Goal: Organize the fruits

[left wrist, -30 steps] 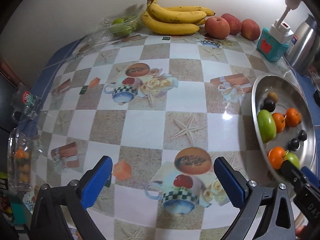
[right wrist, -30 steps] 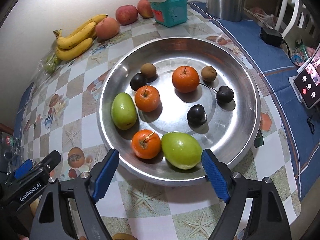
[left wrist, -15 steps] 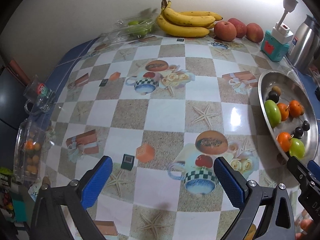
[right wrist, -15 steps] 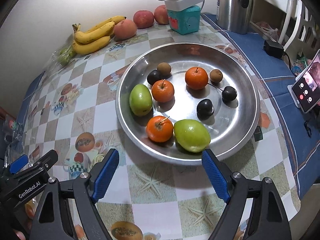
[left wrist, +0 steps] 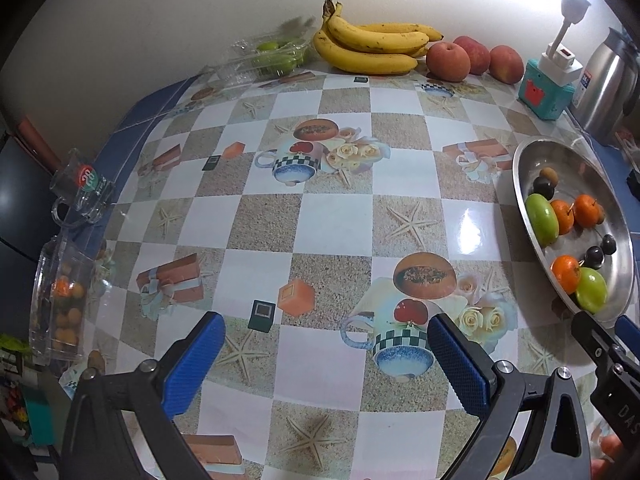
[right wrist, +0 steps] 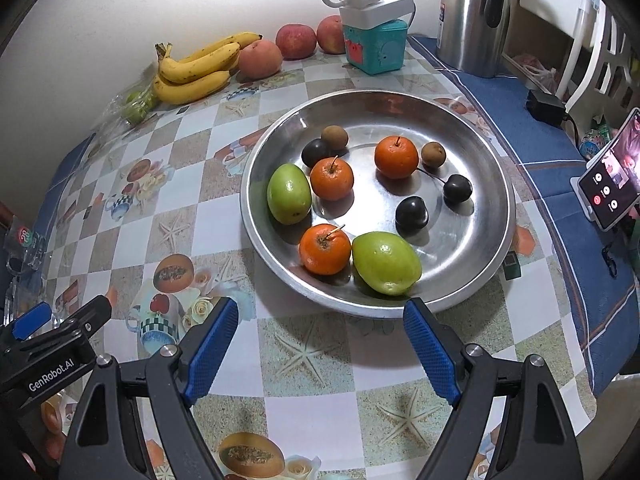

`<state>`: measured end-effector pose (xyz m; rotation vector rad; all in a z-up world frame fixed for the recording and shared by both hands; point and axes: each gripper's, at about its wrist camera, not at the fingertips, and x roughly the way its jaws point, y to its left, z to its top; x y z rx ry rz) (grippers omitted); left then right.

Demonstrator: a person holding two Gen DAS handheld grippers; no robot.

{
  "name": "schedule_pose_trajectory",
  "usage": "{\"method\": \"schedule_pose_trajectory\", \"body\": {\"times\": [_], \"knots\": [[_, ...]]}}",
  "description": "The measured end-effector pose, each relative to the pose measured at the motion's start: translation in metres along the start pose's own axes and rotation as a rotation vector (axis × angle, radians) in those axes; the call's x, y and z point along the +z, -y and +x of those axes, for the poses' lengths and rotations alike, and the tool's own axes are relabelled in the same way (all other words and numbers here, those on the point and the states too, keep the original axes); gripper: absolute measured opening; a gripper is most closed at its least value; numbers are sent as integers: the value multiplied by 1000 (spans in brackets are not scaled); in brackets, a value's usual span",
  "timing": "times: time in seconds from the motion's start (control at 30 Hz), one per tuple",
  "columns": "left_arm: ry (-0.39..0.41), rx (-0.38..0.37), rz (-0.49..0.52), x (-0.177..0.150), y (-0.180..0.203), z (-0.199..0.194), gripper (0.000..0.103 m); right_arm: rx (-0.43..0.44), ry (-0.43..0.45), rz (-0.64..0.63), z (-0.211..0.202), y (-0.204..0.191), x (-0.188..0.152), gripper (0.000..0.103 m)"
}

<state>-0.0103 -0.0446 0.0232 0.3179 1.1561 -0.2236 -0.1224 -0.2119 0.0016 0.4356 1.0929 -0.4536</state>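
A steel dish [right wrist: 472,280] [left wrist: 524,160] on the checked tablecloth holds three oranges [right wrist: 325,249], two green fruits [right wrist: 386,263], dark plums [right wrist: 412,214] and small brown fruits [right wrist: 334,137]. My right gripper [right wrist: 320,322] hovers open just in front of the dish's near rim, nothing between its blue pads. My left gripper [left wrist: 326,338] hangs open over bare tablecloth, left of the dish, holding nothing. A banana bunch [left wrist: 370,48] [right wrist: 196,68] and three red apples [left wrist: 448,60] [right wrist: 296,40] lie along the back wall.
A clear pack of green fruit [left wrist: 268,58] sits left of the bananas. A teal box with a power strip [right wrist: 374,36] and a steel kettle [right wrist: 476,16] stand at the back right. A glass mug [left wrist: 82,192] and a clear fruit box [left wrist: 60,300] sit at the left edge; a phone [right wrist: 610,188] right.
Both grippers have drawn back from the table, so the dish and the wall fruit look smaller and farther. The right view has rolled slightly. Both jaws stayed open and no fruit moved.
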Motion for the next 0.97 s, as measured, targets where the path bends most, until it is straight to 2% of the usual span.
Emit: {"method": "schedule_pose_trajectory", "body": {"times": [0.27,0.8,0.97], "knots": [[-17,20,6,0,-1,4,102,-4,-5,-6,3,-1,2,85],[-19,-3,5,1,-1,3,102,2,-1,-9,3,-3,4,85],[20,-16,-2,2,-3,-4,102,3,0,-8,3,-3,4,85]]}}
